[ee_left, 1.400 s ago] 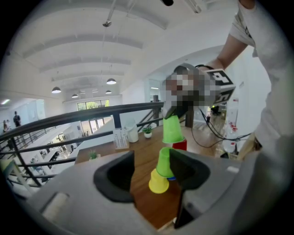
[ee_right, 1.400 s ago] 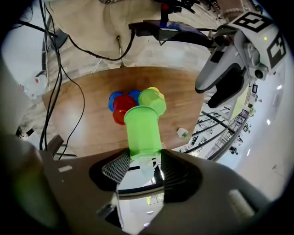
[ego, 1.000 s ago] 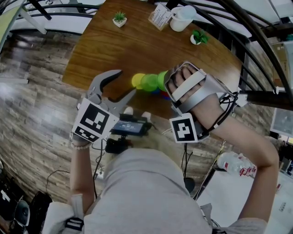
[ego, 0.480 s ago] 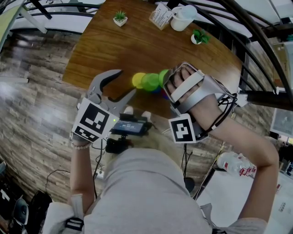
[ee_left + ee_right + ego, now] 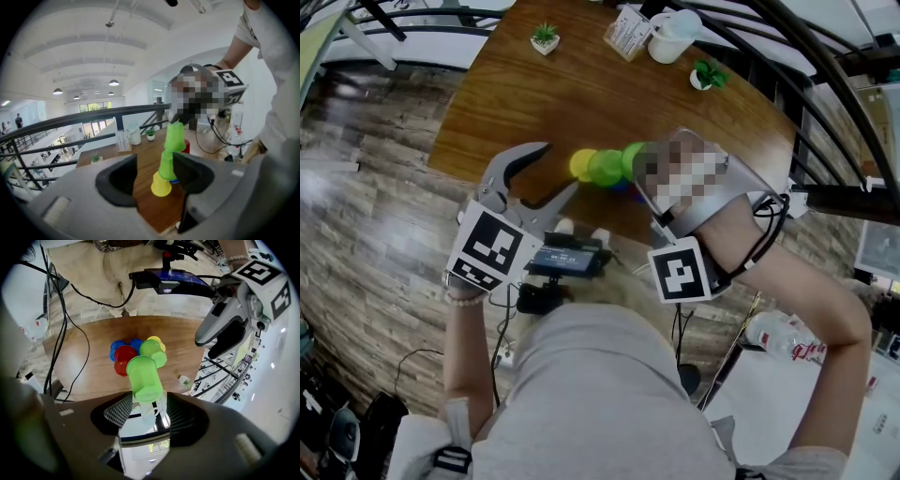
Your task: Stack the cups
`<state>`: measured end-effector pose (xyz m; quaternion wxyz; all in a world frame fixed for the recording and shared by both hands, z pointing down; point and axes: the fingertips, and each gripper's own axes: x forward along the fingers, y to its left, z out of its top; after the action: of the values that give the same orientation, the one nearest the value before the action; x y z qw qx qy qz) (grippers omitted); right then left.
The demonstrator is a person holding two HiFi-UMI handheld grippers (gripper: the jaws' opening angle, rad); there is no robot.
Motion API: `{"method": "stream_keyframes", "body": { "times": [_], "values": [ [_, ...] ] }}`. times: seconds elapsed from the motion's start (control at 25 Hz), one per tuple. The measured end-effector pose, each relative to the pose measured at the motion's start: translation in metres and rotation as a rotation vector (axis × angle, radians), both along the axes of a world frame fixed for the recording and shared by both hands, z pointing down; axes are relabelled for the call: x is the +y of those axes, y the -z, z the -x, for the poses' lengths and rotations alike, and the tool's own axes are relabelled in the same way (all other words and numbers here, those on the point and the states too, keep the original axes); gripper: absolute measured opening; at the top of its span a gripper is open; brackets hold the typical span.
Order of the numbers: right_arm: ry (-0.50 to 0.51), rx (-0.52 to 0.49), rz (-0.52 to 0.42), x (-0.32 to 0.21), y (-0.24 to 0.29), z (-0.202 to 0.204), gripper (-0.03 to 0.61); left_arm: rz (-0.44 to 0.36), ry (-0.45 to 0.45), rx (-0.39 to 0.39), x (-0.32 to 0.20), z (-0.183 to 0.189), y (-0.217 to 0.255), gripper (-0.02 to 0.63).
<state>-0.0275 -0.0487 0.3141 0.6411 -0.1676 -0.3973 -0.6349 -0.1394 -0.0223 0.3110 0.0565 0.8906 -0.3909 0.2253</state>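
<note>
My right gripper is shut on an upside-down green cup, held by its base in the air above the group of cups. In the left gripper view this green cup hangs over a second green cup, with a yellow cup beside it. A red cup and two blue cups stand close behind them on the wooden table. My left gripper stays open and empty just left of the yellow cup.
At the table's far edge are a white jug, a card stand and two small potted plants. A black railing runs behind the table. Cables and a bottle lie on the floor.
The right hand has rolled slightly with the green cup still in its jaws. The left gripper and the cups on the table have kept still.
</note>
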Motion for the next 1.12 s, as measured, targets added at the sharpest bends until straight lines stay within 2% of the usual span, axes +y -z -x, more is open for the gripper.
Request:
{"method": "stream_keyframes", "body": {
  "times": [0.24, 0.44, 0.52, 0.6, 0.68, 0.84, 0.96, 1.04, 1.12],
  "values": [
    [-0.067, -0.108, 0.028, -0.004, 0.024, -0.007, 0.218, -0.012, -0.017, 0.000, -0.006, -0.006, 0.004, 0.236],
    [-0.216, -0.252, 0.048, -0.015, 0.050, -0.028, 0.216, -0.030, -0.042, 0.015, -0.012, -0.015, 0.013, 0.236],
    [-0.319, -0.324, 0.112, -0.014, 0.052, -0.043, 0.216, -0.042, -0.048, 0.024, -0.015, -0.020, 0.017, 0.235],
    [-0.442, -0.477, 0.209, -0.013, 0.056, -0.051, 0.215, -0.058, -0.049, 0.038, -0.018, -0.023, 0.024, 0.225],
    [-0.560, -0.704, 0.316, -0.017, 0.067, -0.050, 0.208, -0.076, -0.046, 0.054, -0.022, -0.026, 0.032, 0.213],
    [-0.766, -1.197, 0.578, -0.023, 0.086, -0.053, 0.132, -0.090, -0.040, 0.087, -0.029, -0.032, 0.045, 0.180],
    [-0.884, -1.510, 0.654, -0.029, 0.092, -0.066, 0.109, -0.075, -0.021, 0.109, -0.032, -0.035, 0.049, 0.157],
    [-0.946, -1.663, 0.693, -0.032, 0.092, -0.076, 0.071, -0.070, -0.007, 0.116, -0.033, -0.036, 0.050, 0.137],
    [-0.960, -1.778, 0.729, -0.032, 0.091, -0.083, 0.036, -0.073, -0.005, 0.118, -0.034, -0.037, 0.050, 0.112]
  ]
}}
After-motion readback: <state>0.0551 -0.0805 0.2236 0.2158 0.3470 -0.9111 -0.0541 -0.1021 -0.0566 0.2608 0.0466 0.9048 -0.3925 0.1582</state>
